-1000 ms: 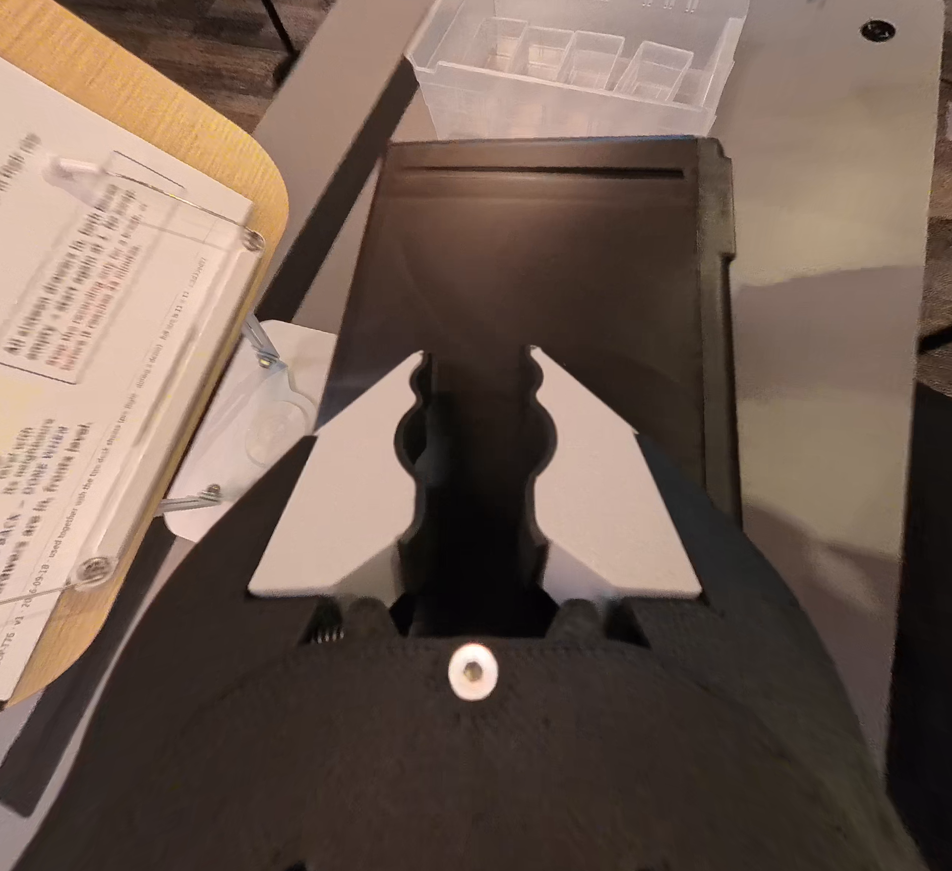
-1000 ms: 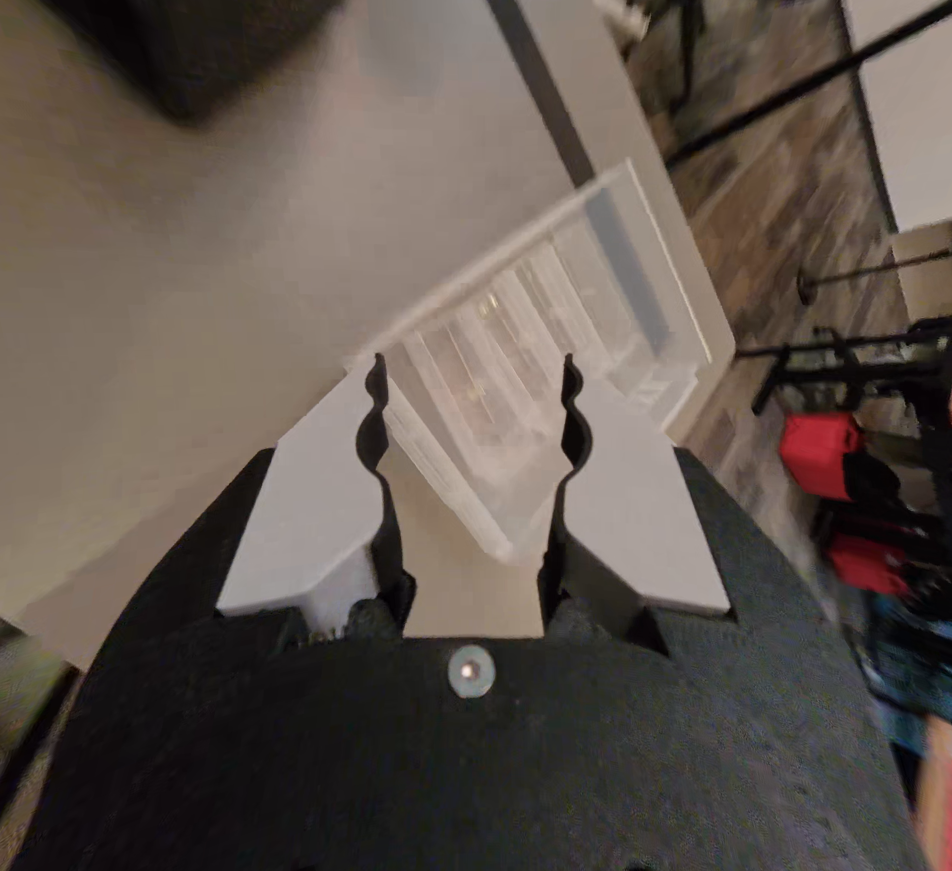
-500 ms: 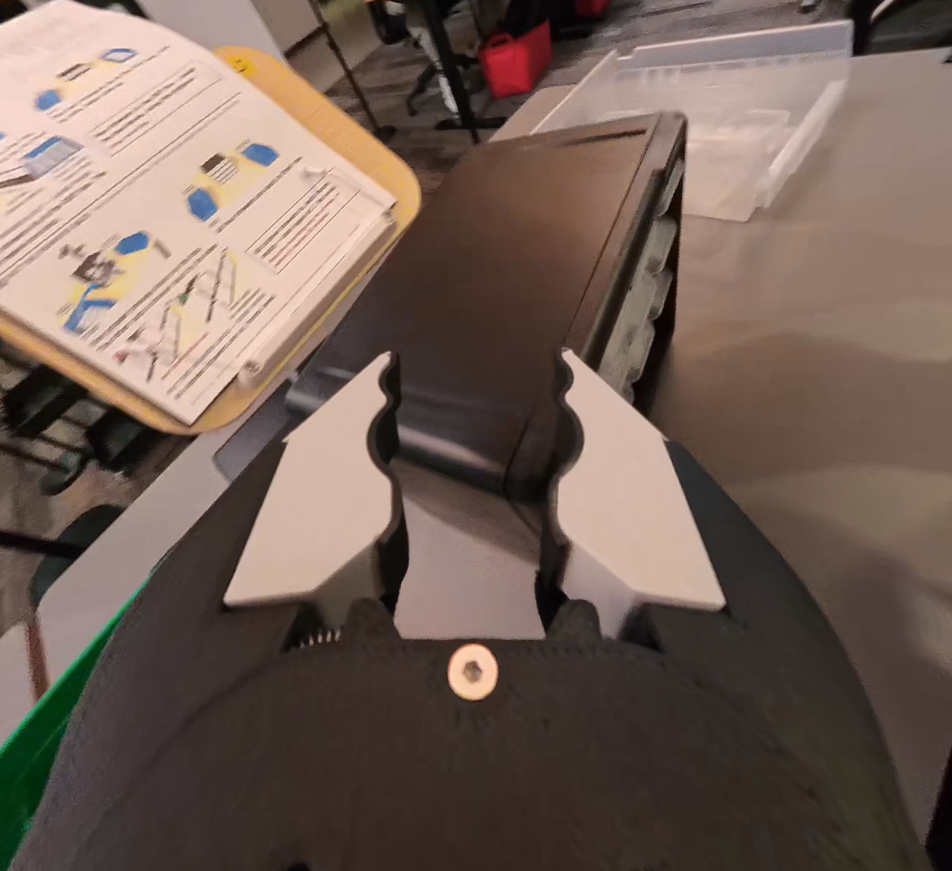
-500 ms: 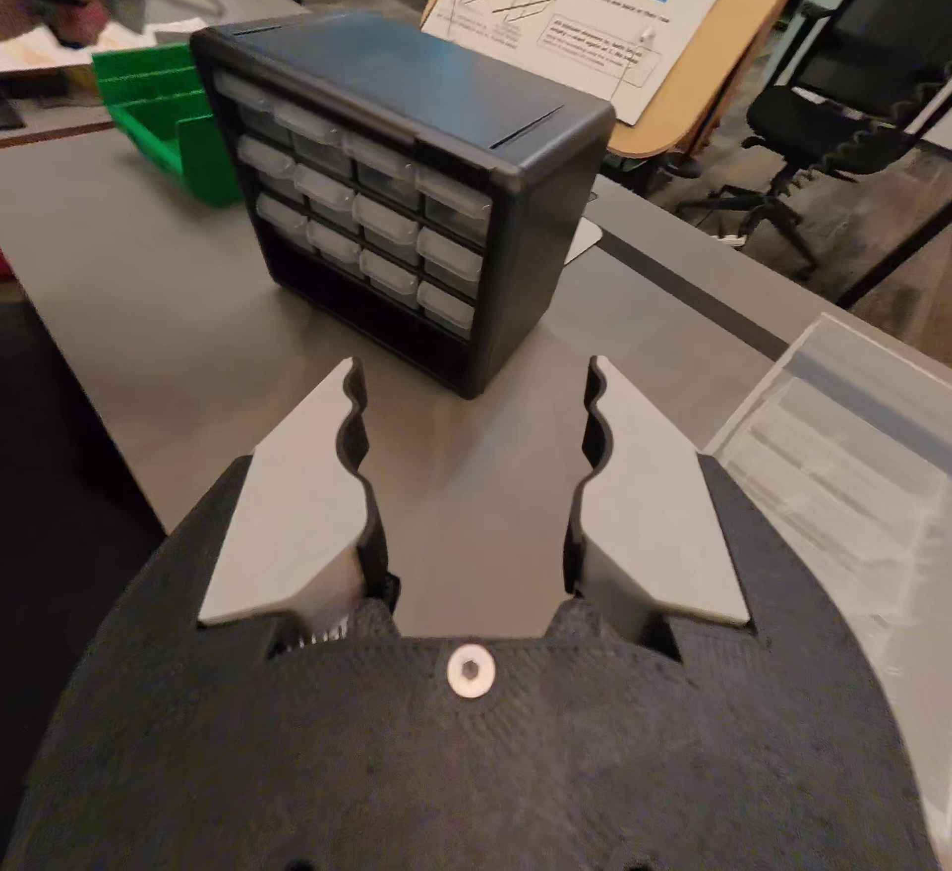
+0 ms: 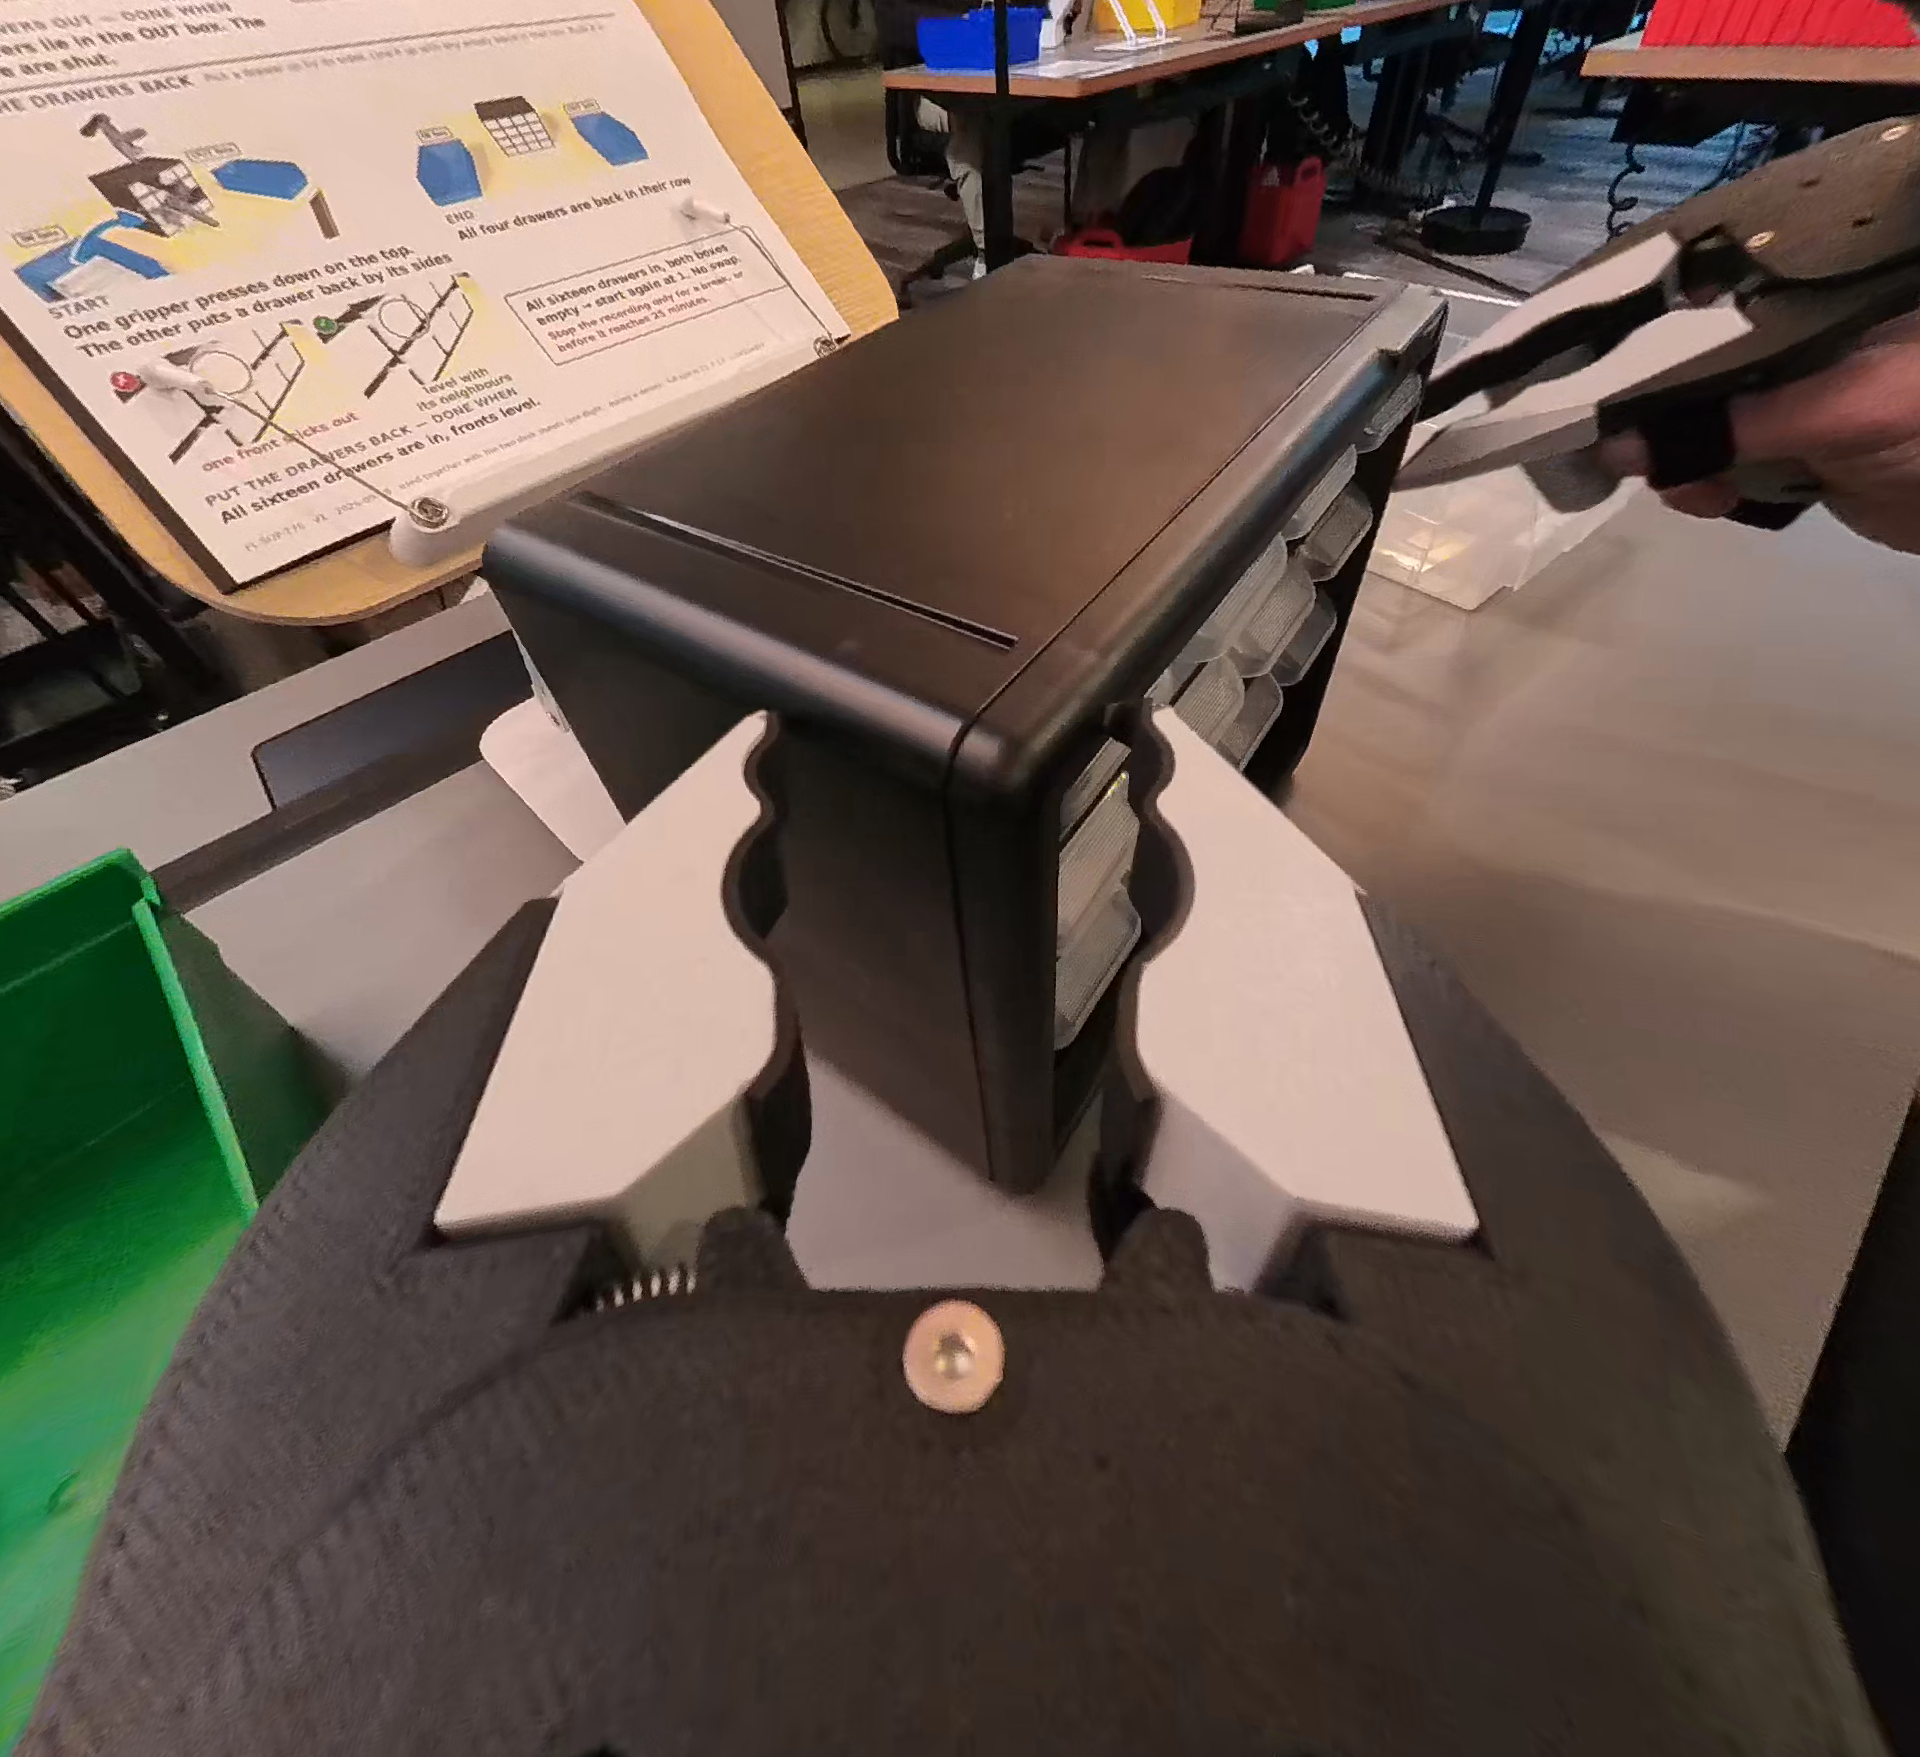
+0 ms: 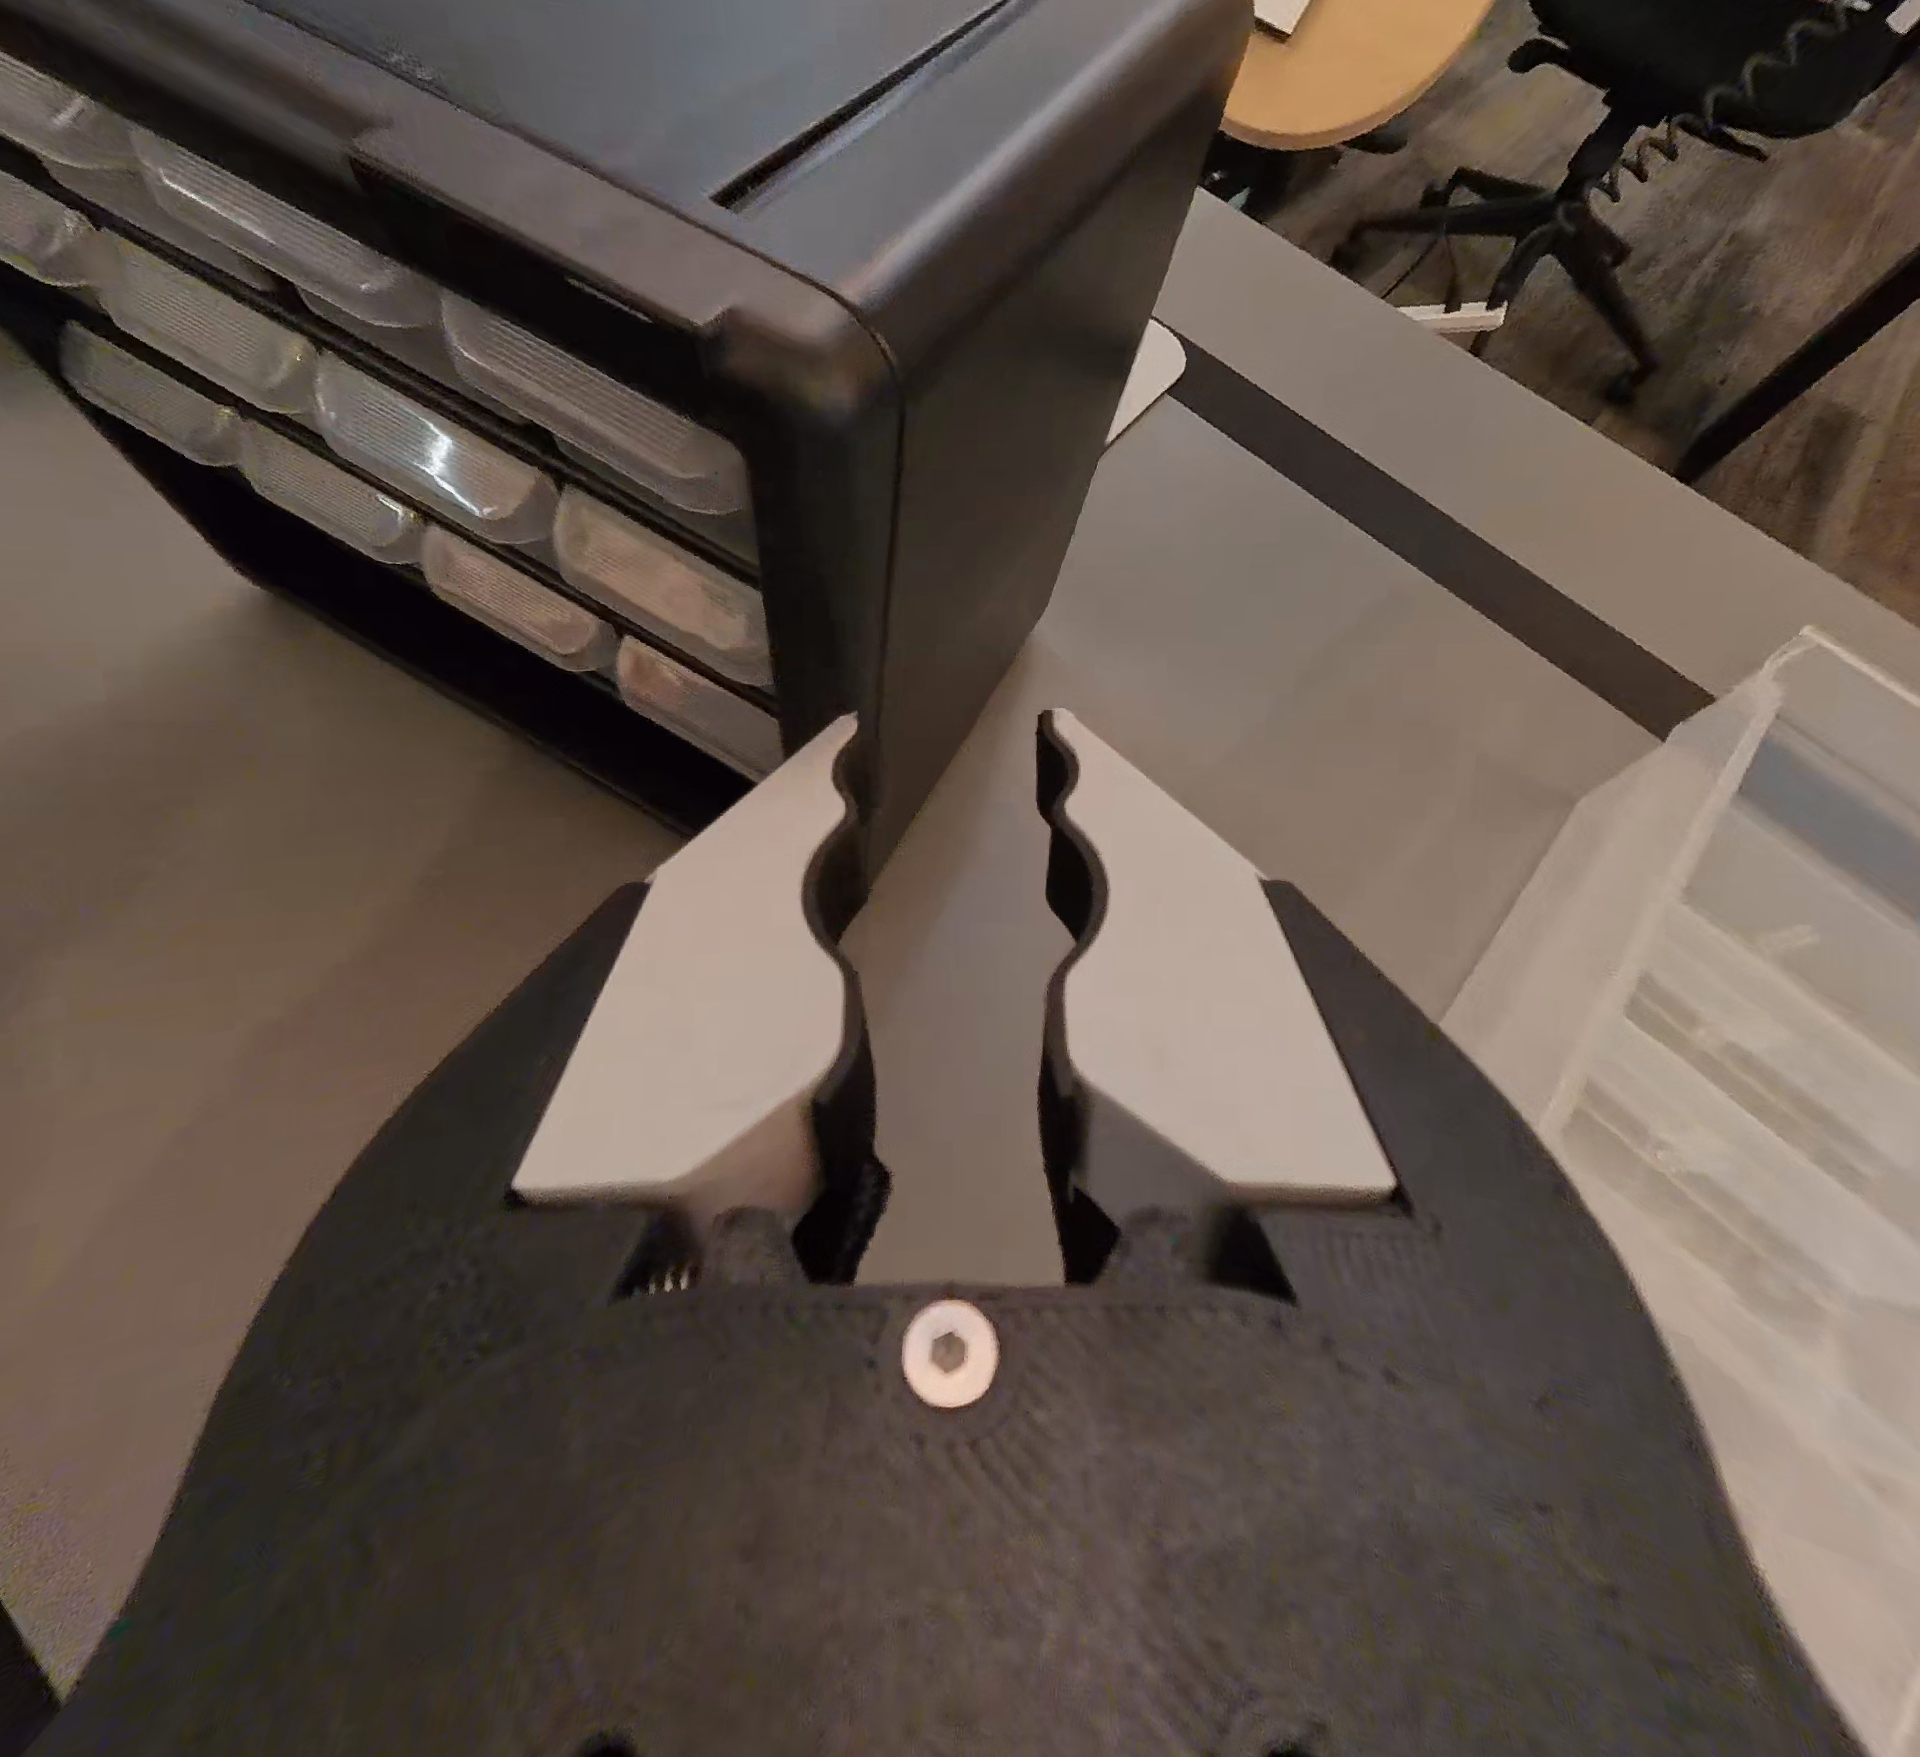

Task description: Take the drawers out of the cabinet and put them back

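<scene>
The black cabinet (image 5: 966,481) stands on the grey table (image 5: 1558,876), with small clear drawers (image 6: 436,460) filling its front; they also show edge-on in the left wrist view (image 5: 1257,606). My left gripper (image 5: 958,731) is open and empty, close to the cabinet's near left corner, level with its side. My right gripper (image 6: 948,720) is open with a narrow gap and empty, close to the cabinet's right front corner (image 6: 862,377). It shows in the left wrist view (image 5: 1418,434), held by a hand, beside the cabinet's upper far end.
A clear plastic box (image 6: 1714,1032) sits on the table right of the cabinet, also seen in the left wrist view (image 5: 1455,554). A green bin (image 5: 94,1136) is at the left. An instruction board (image 5: 364,201) leans behind the cabinet. Chairs and other tables stand beyond.
My left gripper has dropped from over the cabinet's top to its left end. My right gripper has swung from the clear box to the cabinet's right corner and its jaws have narrowed.
</scene>
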A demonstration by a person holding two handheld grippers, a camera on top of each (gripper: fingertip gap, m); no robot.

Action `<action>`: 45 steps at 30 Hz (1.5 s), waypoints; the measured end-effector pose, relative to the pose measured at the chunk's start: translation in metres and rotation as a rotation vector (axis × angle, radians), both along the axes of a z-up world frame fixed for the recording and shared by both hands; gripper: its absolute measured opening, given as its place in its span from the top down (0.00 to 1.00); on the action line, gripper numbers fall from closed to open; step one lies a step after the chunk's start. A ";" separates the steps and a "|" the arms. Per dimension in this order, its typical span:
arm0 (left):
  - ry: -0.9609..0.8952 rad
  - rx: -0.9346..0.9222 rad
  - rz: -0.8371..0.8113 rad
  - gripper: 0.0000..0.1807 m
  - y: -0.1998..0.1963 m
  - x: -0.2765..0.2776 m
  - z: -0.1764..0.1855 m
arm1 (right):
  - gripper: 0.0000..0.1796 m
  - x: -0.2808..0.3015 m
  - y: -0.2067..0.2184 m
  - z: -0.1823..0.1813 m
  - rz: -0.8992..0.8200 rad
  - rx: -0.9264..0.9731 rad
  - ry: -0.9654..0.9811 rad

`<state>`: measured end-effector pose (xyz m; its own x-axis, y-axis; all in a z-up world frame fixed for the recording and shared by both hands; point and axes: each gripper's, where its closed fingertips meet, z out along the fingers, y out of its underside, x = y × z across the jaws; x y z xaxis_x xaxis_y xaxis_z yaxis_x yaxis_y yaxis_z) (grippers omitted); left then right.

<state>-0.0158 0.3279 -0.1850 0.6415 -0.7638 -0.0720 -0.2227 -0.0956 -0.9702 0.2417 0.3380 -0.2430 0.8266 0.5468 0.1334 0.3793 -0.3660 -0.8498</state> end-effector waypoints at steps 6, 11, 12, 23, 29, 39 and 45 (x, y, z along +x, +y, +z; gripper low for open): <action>0.007 0.006 -0.005 0.65 0.012 -0.004 -0.001 | 1.00 -0.019 0.001 0.004 0.063 0.001 0.084; -0.011 0.015 -0.031 0.66 0.027 -0.011 -0.002 | 1.00 -0.029 -0.002 0.006 0.068 0.011 0.042; -0.024 0.004 -0.043 0.67 0.029 -0.012 -0.002 | 1.00 -0.030 -0.003 0.006 0.069 0.014 0.039; 0.040 0.043 0.081 0.66 0.050 -0.076 0.029 | 0.86 0.093 -0.023 0.042 -0.206 0.113 -0.067; 0.223 -0.002 0.404 0.59 0.089 -0.202 0.009 | 0.68 0.246 -0.048 0.062 -0.533 0.194 -0.147; 0.311 -0.172 0.794 0.49 0.094 -0.368 -0.058 | 0.51 0.369 -0.060 -0.014 -0.759 -0.006 -0.094; 0.384 -0.250 0.836 0.48 0.092 -0.389 -0.095 | 0.61 0.359 -0.053 -0.043 -0.706 -0.087 -0.010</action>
